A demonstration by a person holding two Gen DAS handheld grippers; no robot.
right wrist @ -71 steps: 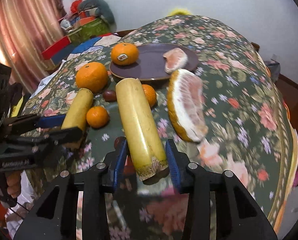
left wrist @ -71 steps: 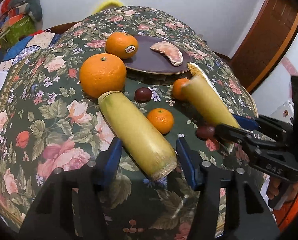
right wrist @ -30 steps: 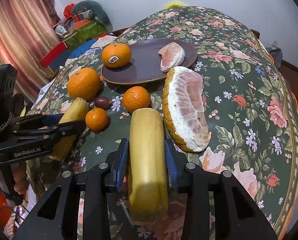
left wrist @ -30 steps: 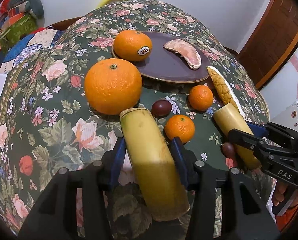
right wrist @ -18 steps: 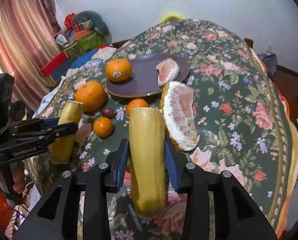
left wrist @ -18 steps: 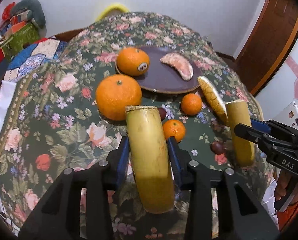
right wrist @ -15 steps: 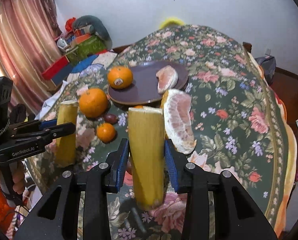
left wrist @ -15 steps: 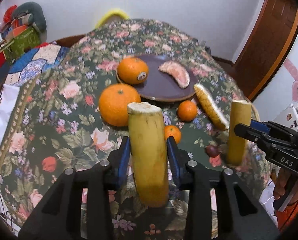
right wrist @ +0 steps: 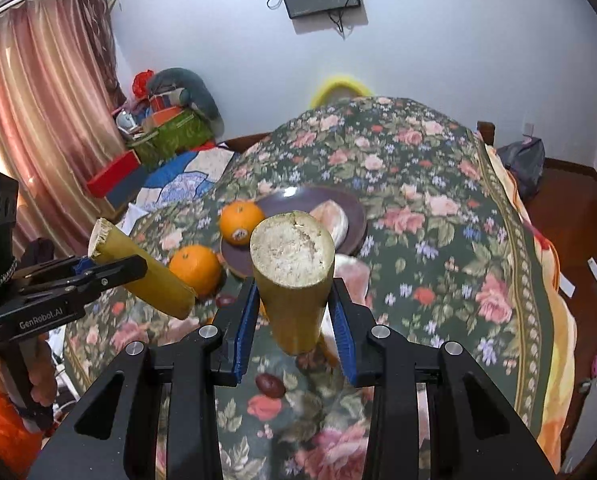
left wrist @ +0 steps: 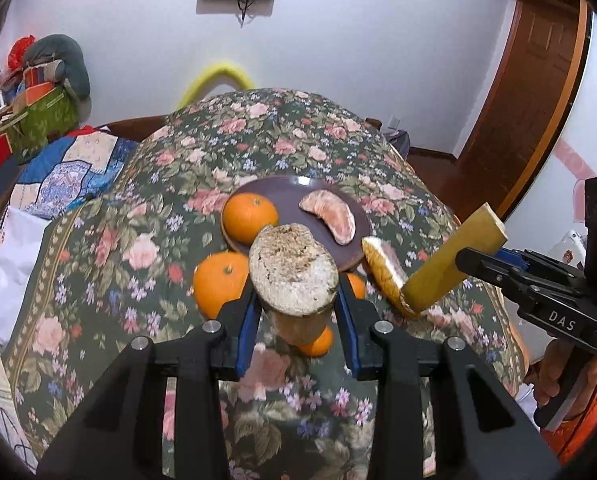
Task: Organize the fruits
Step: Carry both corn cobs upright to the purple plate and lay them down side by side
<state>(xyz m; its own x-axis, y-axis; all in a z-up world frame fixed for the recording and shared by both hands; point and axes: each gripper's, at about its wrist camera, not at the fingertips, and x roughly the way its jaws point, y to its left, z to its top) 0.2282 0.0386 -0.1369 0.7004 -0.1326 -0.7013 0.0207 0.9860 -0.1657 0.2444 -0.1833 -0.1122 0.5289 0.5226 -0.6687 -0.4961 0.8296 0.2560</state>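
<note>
Both cane pieces lifted off table since a moment ago, tipped upright. Left gripper clamped left cane; right gripper clamped right cane. Both above cloth near plate; placement pending.

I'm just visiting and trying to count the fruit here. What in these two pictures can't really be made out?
- Small orange, left wrist view: mostly hidden behind the held cane.
- Second small orange, same view: only a sliver shows past the jaws.
- Pomelo slice on the plate, right wrist view: partly hidden behind the other cane.
- Orange's sticker, right wrist view: too small to read.
</note>
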